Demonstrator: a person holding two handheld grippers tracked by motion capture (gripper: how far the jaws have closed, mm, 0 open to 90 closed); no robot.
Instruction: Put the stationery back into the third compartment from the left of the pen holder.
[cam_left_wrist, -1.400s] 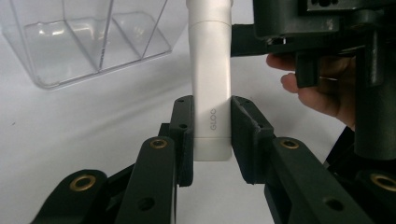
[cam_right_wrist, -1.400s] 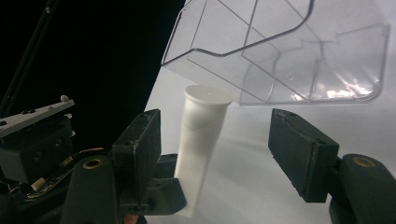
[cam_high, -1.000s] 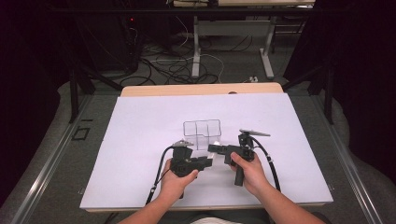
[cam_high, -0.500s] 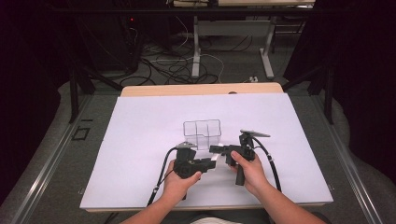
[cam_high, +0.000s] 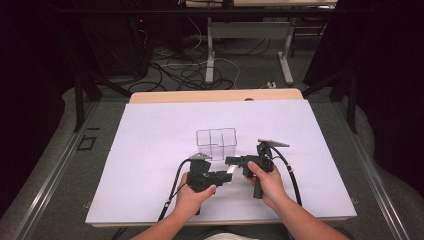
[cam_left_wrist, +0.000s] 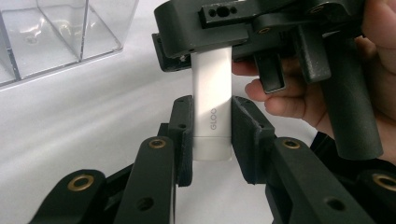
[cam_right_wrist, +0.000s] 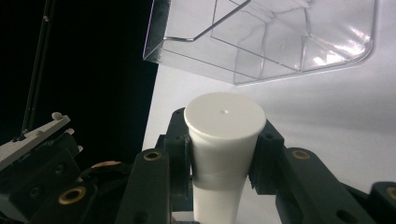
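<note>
A white glue stick (cam_left_wrist: 212, 112) marked GLOO is held between both grippers just above the white sheet. My left gripper (cam_left_wrist: 212, 128) is shut on its lower body, pads (cam_left_wrist: 247, 135) pressed on both sides. My right gripper (cam_right_wrist: 224, 135) has just been closing its jaws on the stick's capped end (cam_right_wrist: 225, 116) and grips it. In the high view the two grippers meet tip to tip, left gripper (cam_high: 220, 176) and right gripper (cam_high: 231, 161), with the stick (cam_high: 230, 171) bridging them near the front middle of the table.
A clear plastic box (cam_high: 216, 141) with dividers stands just beyond the grippers, also seen close by as the box (cam_right_wrist: 280, 42). The white sheet (cam_high: 150, 150) covers the wooden table (cam_high: 215, 96). Cables and desk legs lie on the floor behind.
</note>
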